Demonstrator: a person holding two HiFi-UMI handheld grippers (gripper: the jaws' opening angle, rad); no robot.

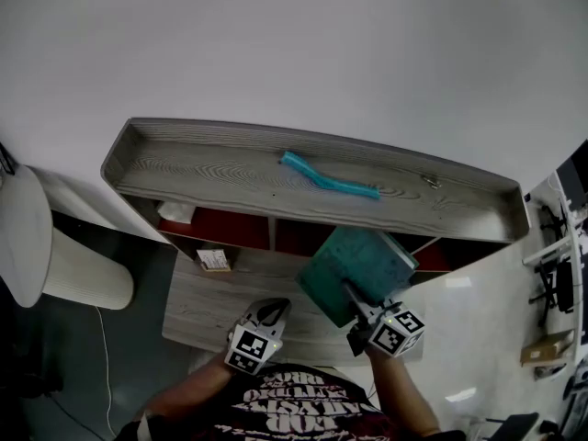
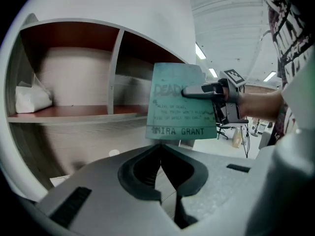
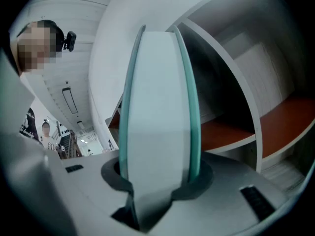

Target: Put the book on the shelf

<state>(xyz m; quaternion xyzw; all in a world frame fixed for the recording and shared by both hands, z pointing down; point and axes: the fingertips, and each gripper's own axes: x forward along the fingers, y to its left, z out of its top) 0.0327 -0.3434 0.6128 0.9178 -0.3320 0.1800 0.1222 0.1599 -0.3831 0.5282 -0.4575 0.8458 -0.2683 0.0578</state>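
In the head view the teal book [image 1: 356, 269] is tilted in front of the shelf unit [image 1: 230, 168], just below its top board, with my right gripper [image 1: 360, 303] shut on its near edge. From the right gripper view the book [image 3: 157, 107] stands upright between the jaws, its white page edge facing the camera, and my right gripper [image 3: 157, 181] is clamped on both covers. My left gripper [image 1: 266, 315] hangs lower left of the book, shut and holding nothing. The left gripper view shows the book's cover [image 2: 179, 109] before the open compartments.
The shelf has red-brown compartments [image 2: 74, 111] split by a grey divider [image 2: 114, 73]. A white crumpled bag [image 2: 29, 97] lies in the left compartment. A teal strip [image 1: 329, 182] rests on the top board. A small box [image 1: 213, 260] sits lower down. A white round bin [image 1: 55, 255] stands left.
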